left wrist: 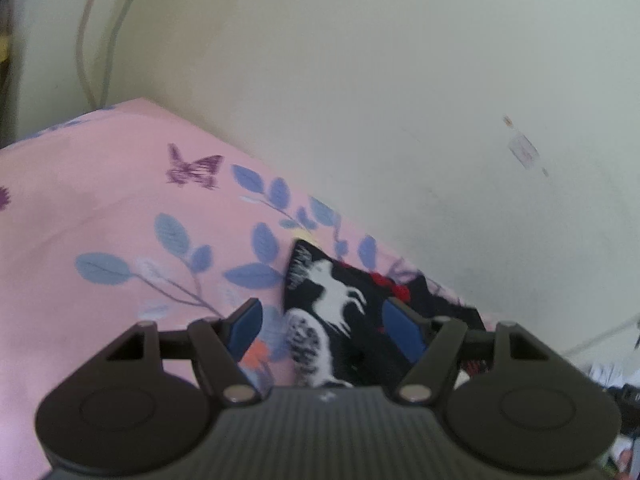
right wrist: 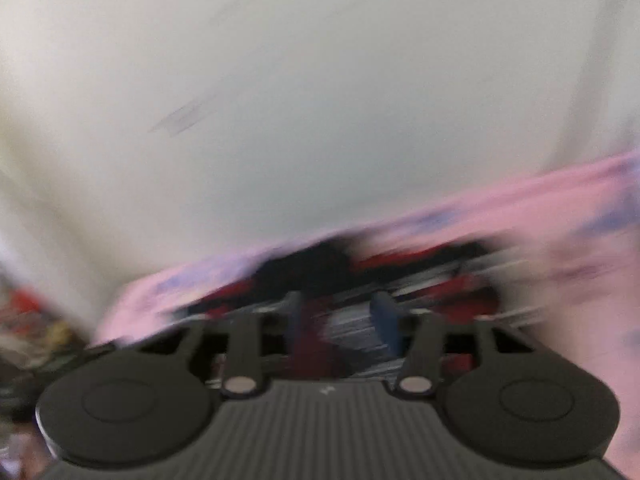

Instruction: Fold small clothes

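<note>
A small black garment [left wrist: 340, 300] with white animal prints and red spots lies on a pink floral bedsheet [left wrist: 100, 208]. My left gripper [left wrist: 322, 316] is open, its blue-padded fingers either side of a pointed corner of the garment. In the blurred right wrist view the same garment [right wrist: 340, 280] shows as black, red and white streaks. My right gripper [right wrist: 340, 316] is open just above it, with cloth between the fingers.
A cream wall [left wrist: 380, 80] rises right behind the bed's far edge. A cable [left wrist: 86, 40] hangs down the wall at the far left. Clutter [right wrist: 36, 328] lies beyond the bed at the lower left of the right wrist view.
</note>
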The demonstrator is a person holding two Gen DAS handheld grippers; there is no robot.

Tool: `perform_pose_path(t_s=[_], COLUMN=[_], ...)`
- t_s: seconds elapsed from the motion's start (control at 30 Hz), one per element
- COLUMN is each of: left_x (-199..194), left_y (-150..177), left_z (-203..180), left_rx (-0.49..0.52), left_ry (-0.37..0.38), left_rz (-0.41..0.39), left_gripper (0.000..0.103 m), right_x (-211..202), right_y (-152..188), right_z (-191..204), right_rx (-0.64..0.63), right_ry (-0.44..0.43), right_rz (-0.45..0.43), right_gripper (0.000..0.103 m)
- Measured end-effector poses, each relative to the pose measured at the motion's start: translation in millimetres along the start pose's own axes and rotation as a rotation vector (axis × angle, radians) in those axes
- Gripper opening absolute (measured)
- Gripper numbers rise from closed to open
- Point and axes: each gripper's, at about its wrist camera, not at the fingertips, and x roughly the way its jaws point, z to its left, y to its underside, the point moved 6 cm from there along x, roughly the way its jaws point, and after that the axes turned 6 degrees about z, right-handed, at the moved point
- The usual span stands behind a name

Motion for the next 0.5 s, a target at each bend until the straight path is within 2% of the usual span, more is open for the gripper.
perform_pose_path(t_s=[0.07, 0.13, 0.27, 0.33, 0.37, 0.4, 0.5], left_x=[4, 12, 27, 39, 40, 41, 42], left_y=[5, 12, 23, 24, 23, 23, 23], left_z=[-12, -23, -28, -23, -22, -22, -22], left_rx=[0.05, 0.112, 0.204, 0.222, 0.224, 0.227, 0.237], left_ry=[0.003, -0.009, -0.102, -0.186, -0.219, -0.221, -0.234], left_rz=[-0.01, -0.005, 0.004, 0.029, 0.018, 0.016, 0.01], left_gripper=[0.067, 0.061, 0.049, 0.018, 0.014, 0.014, 0.014], right_x=[1, 12, 43, 65, 74, 74, 80], right_y=[-6, -7, -3, 3, 6, 4, -3], right_z=[-40, -61, -65, -69, -68, -68, -74], right_rx=[0.078, 0.16, 0.208, 0.214, 0.199, 0.174, 0.186], right_ry=[0.021, -0.028, -0.116, -0.077, -0.072, -0.039, 0.004], right_rz=[0.018, 0.059, 0.107, 0.133, 0.137, 0.107, 0.05], right_gripper=[0.05, 0.05, 0.05, 0.048, 0.034, 0.009, 0.006])
